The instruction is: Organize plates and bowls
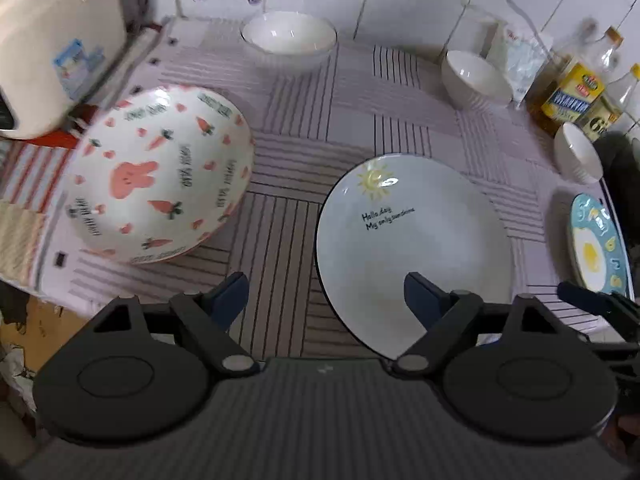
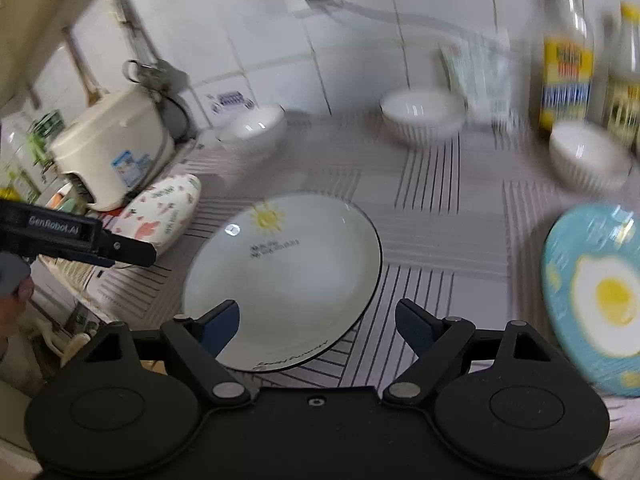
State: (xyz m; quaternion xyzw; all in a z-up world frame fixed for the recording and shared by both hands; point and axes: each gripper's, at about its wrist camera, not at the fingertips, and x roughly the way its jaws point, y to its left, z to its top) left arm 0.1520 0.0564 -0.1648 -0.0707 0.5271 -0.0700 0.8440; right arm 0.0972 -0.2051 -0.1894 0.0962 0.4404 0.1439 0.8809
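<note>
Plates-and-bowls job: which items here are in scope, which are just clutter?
In scope: sun plate, rabbit dish, egg plate, three white bowls.

Clutter: rice cooker, oil bottles, white packet.

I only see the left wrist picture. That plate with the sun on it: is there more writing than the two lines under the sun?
Observer: Yes. In the right wrist view the sun plate also has a line of script along its near rim, too blurred to read.
Operator: Is the other hand-held gripper holding something?
Observer: No. The right hand-held gripper is open, with nothing between its fingers.
Operator: Anything behind the cream cooker?
Observer: What looks like a bunch of keys hangs on the wall above the rice cooker.
</note>
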